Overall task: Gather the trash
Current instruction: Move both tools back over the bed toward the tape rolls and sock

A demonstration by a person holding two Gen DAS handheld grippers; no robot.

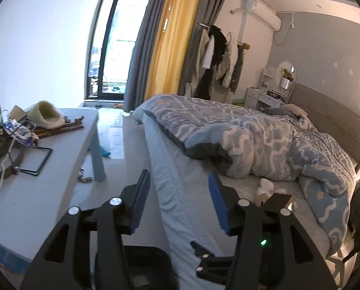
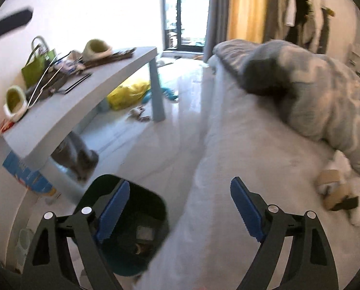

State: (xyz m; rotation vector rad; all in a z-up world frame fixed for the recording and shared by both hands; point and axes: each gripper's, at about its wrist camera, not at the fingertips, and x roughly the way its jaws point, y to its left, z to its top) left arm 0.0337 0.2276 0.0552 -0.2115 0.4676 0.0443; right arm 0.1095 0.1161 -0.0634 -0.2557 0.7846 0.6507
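Cluttered grey table (image 2: 88, 101) sits on the left, dark bin (image 2: 131, 229) on the pale floor beside the bed (image 2: 240, 157). Crumpled trash (image 2: 342, 188) lies on the mattress by the quilt (image 1: 264, 140). Left gripper (image 1: 177, 203) and right gripper (image 2: 180, 212) both gape, nothing between them.

Rumpled quilt (image 1: 264, 140) on bed (image 1: 177, 193); cluttered table (image 1: 54, 169) beside.

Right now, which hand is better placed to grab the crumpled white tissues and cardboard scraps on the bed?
Probably the right gripper: its jaws stand wide and empty, and the tissue and cardboard pile lies just beside it on the bed.
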